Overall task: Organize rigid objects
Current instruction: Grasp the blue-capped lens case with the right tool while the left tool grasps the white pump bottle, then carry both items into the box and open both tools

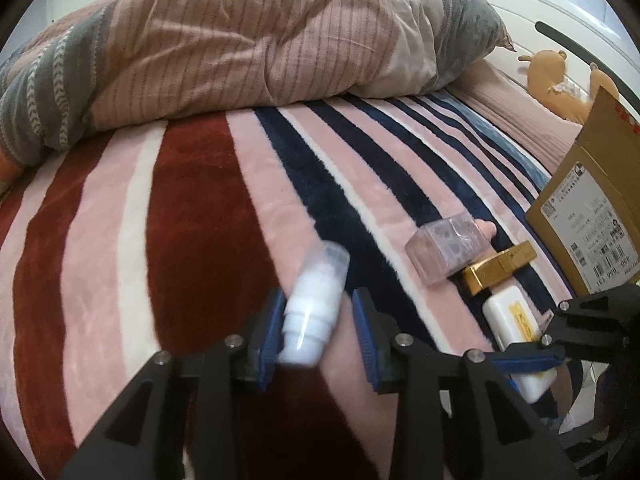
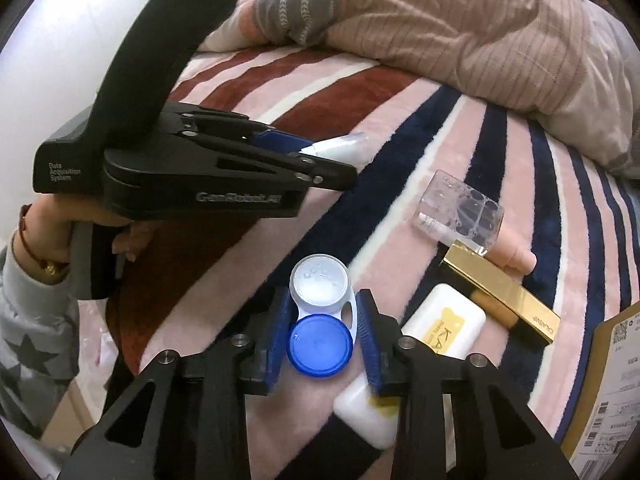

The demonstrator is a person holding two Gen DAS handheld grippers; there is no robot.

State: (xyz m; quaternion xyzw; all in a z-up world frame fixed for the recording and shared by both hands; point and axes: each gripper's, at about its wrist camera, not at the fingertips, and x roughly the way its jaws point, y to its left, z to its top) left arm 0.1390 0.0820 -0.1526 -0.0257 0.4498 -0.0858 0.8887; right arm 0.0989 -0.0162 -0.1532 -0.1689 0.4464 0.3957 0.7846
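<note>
Between the blue pads of the left gripper [image 1: 318, 330] sits a small white pump bottle [image 1: 310, 312] with a clear cap; the left pad presses its side, while a sliver of blanket shows between the bottle and the right pad, so whether it is truly pinched I cannot tell. From the right wrist view the bottle's clear tip sticks out past the left gripper's black fingers, above the blanket.

Narrowly parted, the right gripper [image 2: 322, 334] is closed on a contact lens case [image 2: 320, 316] — one pale lid, one blue lid — both pads against its sides.

Just beside it on the striped blanket [image 1: 192, 220] lie a white case with a yellow label [image 2: 442, 326], a gold rectangular box [image 2: 504, 300], and a clear plastic box [image 2: 460, 210], clustered and partly touching. A second white piece [image 2: 364, 416] lies below the right finger. A cardboard box [image 1: 588, 216] with shipping labels stands at the right edge. A rumpled striped quilt [image 1: 240, 52] is heaped farther back, and a person's hand [image 2: 120, 236] grips the left handle.
</note>
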